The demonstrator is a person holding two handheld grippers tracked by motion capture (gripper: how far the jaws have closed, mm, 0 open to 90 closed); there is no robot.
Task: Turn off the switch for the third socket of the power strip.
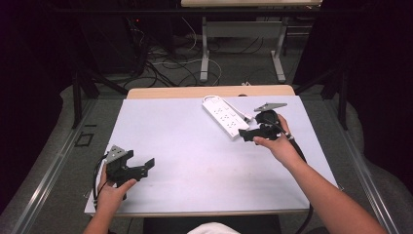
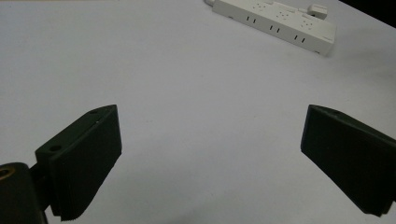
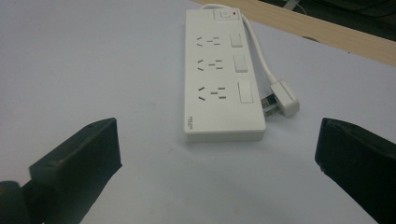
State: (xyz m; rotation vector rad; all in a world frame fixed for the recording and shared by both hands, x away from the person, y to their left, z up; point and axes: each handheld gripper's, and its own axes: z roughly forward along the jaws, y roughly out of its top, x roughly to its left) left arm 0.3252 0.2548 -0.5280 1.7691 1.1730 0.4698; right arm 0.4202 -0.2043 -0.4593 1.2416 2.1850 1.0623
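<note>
Lying flat on the far right part of the white table (image 1: 185, 146), the white power strip (image 1: 225, 117) rests at a slant, sockets up, its near end toward the right gripper (image 1: 246, 134). Its own plug (image 3: 283, 98) lies loose just beside its right edge, the cord looping back to the far end, so nothing is plugged in. That free, face-up lie probably leaves the plug open to a grasp. The right gripper sits just short of the strip's near end, jaws spread wide and empty, the hand low with the forearm reaching in from the near right. The left gripper (image 1: 141, 168) rests well apart at the near left, jaws likewise wide and holding nothing, pointed toward the strip.
</note>
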